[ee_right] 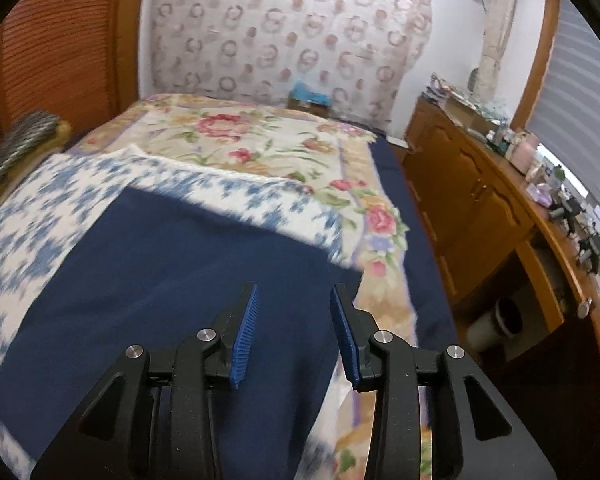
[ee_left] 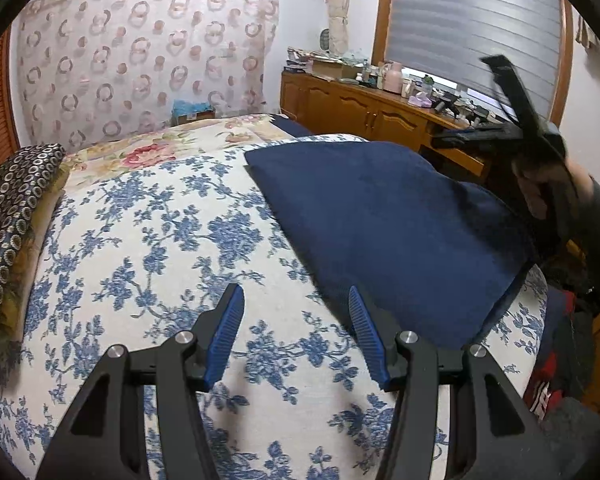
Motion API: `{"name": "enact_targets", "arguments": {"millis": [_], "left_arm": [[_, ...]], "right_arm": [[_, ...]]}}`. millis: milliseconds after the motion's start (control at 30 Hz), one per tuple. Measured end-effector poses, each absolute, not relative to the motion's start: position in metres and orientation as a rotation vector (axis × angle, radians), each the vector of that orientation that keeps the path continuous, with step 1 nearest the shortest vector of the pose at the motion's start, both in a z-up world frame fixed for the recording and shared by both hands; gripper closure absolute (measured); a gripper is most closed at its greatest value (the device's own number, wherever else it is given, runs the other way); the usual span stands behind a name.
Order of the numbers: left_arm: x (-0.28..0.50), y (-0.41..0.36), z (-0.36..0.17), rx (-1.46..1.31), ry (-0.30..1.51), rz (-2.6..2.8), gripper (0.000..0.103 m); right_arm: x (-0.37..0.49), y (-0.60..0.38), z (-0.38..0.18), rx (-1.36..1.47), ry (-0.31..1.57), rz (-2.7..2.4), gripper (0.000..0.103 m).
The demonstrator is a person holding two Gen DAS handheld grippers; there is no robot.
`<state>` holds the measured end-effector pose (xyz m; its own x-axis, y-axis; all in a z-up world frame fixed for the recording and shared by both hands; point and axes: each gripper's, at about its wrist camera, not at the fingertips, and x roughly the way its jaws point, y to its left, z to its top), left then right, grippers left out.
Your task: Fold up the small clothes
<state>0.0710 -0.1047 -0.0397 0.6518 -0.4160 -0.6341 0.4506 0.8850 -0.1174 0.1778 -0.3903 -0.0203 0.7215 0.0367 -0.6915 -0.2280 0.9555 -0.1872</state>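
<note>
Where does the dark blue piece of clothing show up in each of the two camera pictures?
Left wrist view: the dark blue garment lies right of centre on the blue-flowered cover, beyond the right fingertip.
Right wrist view: the garment fills the lower left and centre, under the open right gripper.
Shared landmark: the circle-patterned curtain behind the bed.
</note>
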Motion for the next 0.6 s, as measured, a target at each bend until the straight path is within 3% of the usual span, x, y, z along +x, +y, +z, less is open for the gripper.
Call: {"name": "enact_targets", "arguments": {"millis": [200,600], "left_arm": [[0.068,-0.119,-0.043,0.078,0.721,-0.519,0.049],[0.058,-0.140,-0.049,0.101,0.765,-0.583,0.049]], "right_arm": [[0.127,-0.400,-0.037,-0.215,0.765,0.192,0.053],[0.072,-0.411,-0.054,-0.176,0.788,0.196,0.053]]}}
